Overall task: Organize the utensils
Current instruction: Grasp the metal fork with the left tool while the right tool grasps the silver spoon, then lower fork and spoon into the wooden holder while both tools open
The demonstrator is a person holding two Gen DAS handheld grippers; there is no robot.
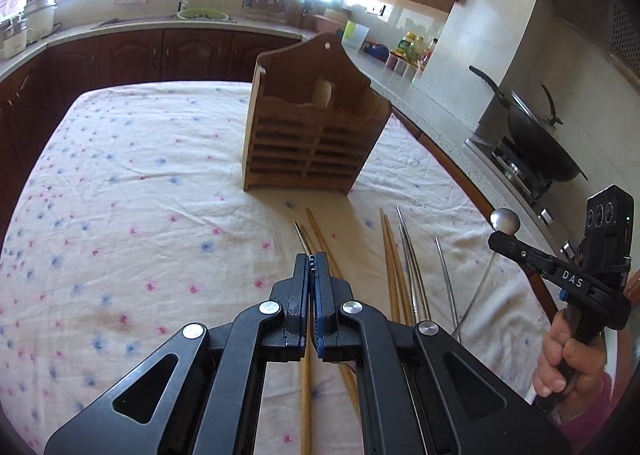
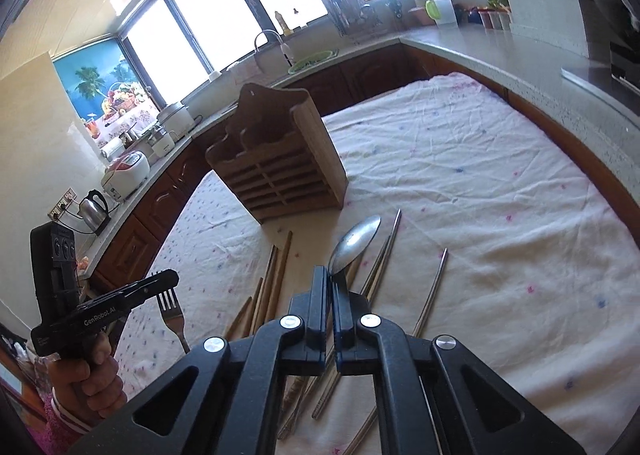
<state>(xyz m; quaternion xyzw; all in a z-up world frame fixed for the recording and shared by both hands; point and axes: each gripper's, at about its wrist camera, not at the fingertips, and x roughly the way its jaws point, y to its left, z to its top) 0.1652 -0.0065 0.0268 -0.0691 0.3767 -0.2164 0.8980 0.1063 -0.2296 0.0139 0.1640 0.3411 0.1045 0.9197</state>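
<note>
A wooden utensil holder (image 1: 316,127) (image 2: 280,171) stands upright on the flowered tablecloth (image 1: 120,195). In front of it lie wooden chopsticks (image 1: 390,255) (image 2: 276,275) and metal chopsticks (image 1: 412,263) (image 2: 434,291). My left gripper (image 1: 311,257) (image 2: 168,279) is shut on a metal fork (image 2: 171,309), lifted above the cloth; in the left wrist view only the fork's tines (image 1: 301,235) show, edge-on. My right gripper (image 2: 330,271) (image 1: 496,243) is shut on a metal spoon (image 2: 354,243) (image 1: 505,219), bowl forward, also off the cloth.
A kitchen counter (image 2: 500,67) runs around the table. A wok (image 1: 540,143) sits on the stove at the right, and a rice cooker (image 2: 126,175) and kettle (image 2: 93,209) stand at the left. A person's hand (image 1: 560,359) grips each handle.
</note>
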